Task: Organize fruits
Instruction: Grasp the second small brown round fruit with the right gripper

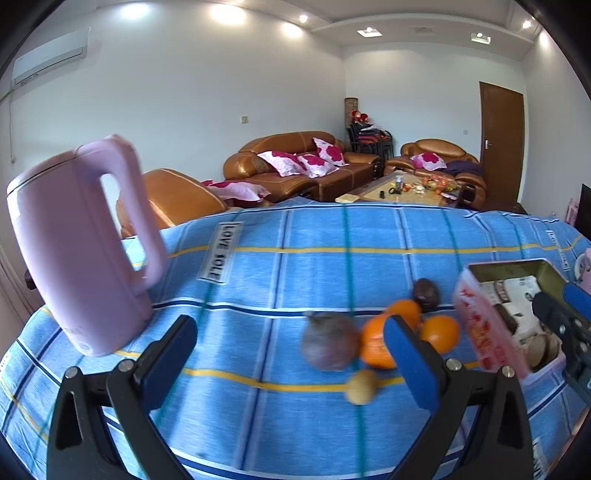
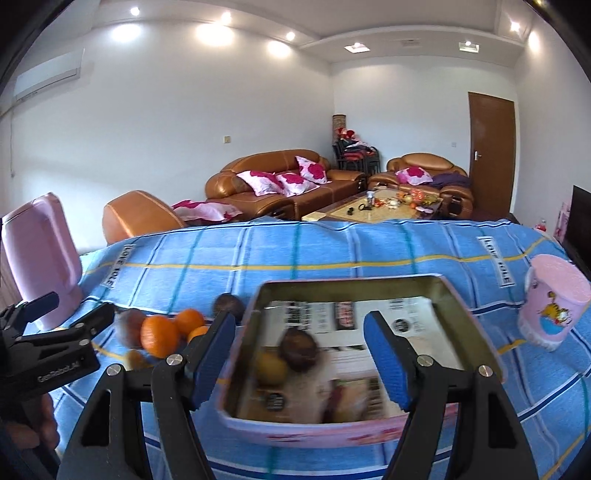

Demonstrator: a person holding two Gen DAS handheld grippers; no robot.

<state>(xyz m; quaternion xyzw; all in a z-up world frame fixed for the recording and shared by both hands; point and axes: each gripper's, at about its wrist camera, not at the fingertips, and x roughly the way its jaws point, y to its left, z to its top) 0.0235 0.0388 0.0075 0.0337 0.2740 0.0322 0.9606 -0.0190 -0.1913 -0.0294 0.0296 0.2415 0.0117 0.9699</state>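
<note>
A: Pink tin [image 2: 332, 432] on the blue-checked tabletop [image 2: 332, 251], two fruits inside. Right gripper [image 2: 299, 362] above it, jaws wide, empty.

B: Left of the tin, oranges [image 1: 380, 343] clustered; left gripper [image 1: 291, 354] over them, jaws spread, holding nothing.

Both views are bright and evenly lit by round recessed ceiling spotlights [image 1: 221, 14] that flare white above the blue checked cloth-covered surface [image 1: 295, 266]. Fisheye bending curves that surface's far edge, and black vignette fills the corners. The round orange fruits [image 1: 376, 343] on it are motion-blurred; shadows stay soft.
</note>
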